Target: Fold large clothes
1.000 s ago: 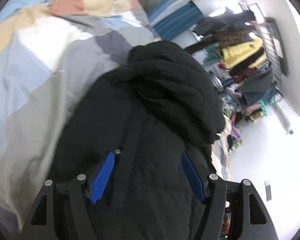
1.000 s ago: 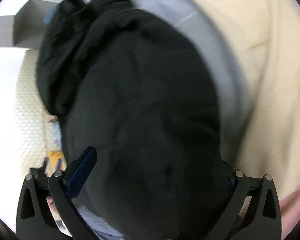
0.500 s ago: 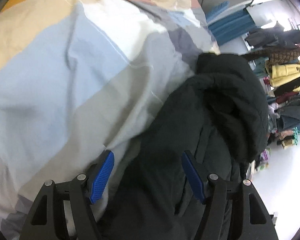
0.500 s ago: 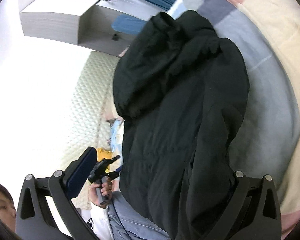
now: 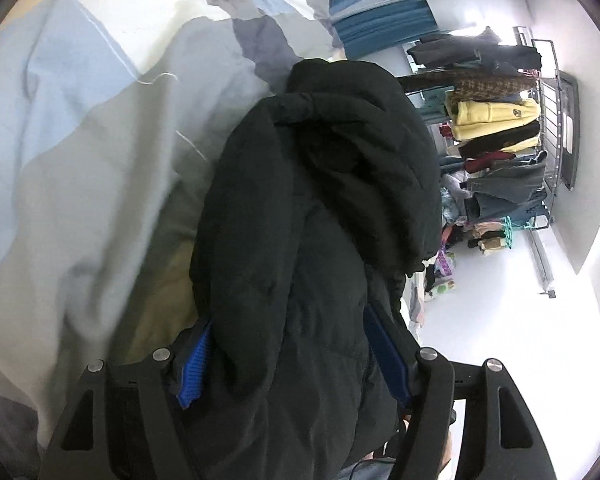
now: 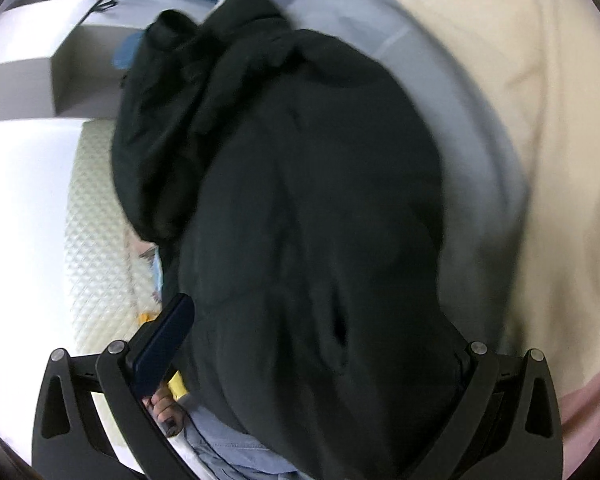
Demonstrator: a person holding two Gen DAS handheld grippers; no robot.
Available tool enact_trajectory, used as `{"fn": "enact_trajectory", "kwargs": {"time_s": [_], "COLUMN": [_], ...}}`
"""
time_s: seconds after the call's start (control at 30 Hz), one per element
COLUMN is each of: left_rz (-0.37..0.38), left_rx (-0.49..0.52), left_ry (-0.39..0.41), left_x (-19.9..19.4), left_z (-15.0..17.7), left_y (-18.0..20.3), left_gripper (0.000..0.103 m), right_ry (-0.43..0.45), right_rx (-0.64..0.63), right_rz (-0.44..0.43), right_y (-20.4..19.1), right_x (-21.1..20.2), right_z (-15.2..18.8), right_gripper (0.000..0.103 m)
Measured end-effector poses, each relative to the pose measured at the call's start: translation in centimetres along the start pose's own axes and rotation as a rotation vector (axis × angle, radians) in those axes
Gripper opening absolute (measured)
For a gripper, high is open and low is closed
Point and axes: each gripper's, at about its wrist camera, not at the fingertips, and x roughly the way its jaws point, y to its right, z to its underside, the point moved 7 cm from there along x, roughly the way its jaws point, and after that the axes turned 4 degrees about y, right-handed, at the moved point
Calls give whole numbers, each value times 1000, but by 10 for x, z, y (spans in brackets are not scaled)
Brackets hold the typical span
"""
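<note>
A black padded hooded jacket (image 5: pixel 320 208) lies bunched on a patchwork bedcover (image 5: pixel 80 140), its hood at the far end. My left gripper (image 5: pixel 296 360) has its blue-padded jaws spread wide, with jacket fabric lying between and over them. In the right wrist view the same jacket (image 6: pixel 300 200) fills the middle. My right gripper (image 6: pixel 312 344) is also spread wide with the jacket bulging between the jaws. Its left pad (image 6: pixel 164 340) shows; the right pad is hidden by fabric.
A clothes rack (image 5: pixel 500 128) with hanging garments stands past the bed's edge, above a white floor (image 5: pixel 500 320). Blue curtains (image 5: pixel 380 24) hang at the far end. A cream quilted panel (image 6: pixel 96 240) and the person's hand and jeans (image 6: pixel 220 448) show at lower left.
Both grippers have swung back over the jacket. In the left view the jacket now lies between the jaws again; the right view turned from the room down toward the bedcover.
</note>
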Motion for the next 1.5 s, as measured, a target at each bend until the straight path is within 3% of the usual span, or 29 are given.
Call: {"fn": "enact_trajectory", "kwargs": {"time_s": [0.1,0.17,0.23,0.33,0.37,0.47,0.6,0.63,0.7,0.73,0.8,0.87,0.97,1.33,1.4,1.47,1.5], "left_rz": [-102,-256,-306,-288,-249,-177,-72,-73,-155,-208,-222,-240,-254,-310,-313,-317,-319], "left_rx": [-7,-20,-37,-20,-7,32,69,78,94,87,59,37,49,95,99,103,105], "left_ry": [-41,-32,-40,-68,-93,-140,-145,-140,-126,-125,-133,-131,-128,-116,-116,-116,-116], "left_x": [10,16,18,24,27,33,28,27,29,31,34,35,34,43,44,42,42], "left_z": [4,5,6,7,11,21,27,27,25,25,24,22,23,24,23,22,22], "left_y": [-13,-31,-38,-33,-26,-13,8,11,5,-1,-9,-14,-14,-16,-16,-17,-17], "left_gripper": [70,70,70,70,70,70,70,70,70,70,70,70,70,70,70,70,70], "right_ry": [-10,-31,-44,-52,-55,-59,-36,-29,-6,13,53,78,85,63,66,63,60], "right_rx": [32,44,44,33,26,0,-54,-69,-112,-136,-178,-198,-176,-64,-75,-85,-91], "right_rz": [93,142,165,189,182,134,19,-3,-64,-98,-135,-114,-66,57,73,87,93], "right_y": [15,25,28,27,24,13,-11,-18,-32,-40,-51,-54,-44,-10,-11,-12,-13], "right_x": [5,6,8,10,11,10,3,2,-6,-11,-21,-24,-23,-14,-12,-9,-7], "right_z": [2,3,3,6,6,9,11,12,12,11,10,10,9,7,8,9,9], "right_gripper": [103,103,103,103,103,103,103,103,101,96,79,51,24,27,36,65,70]}}
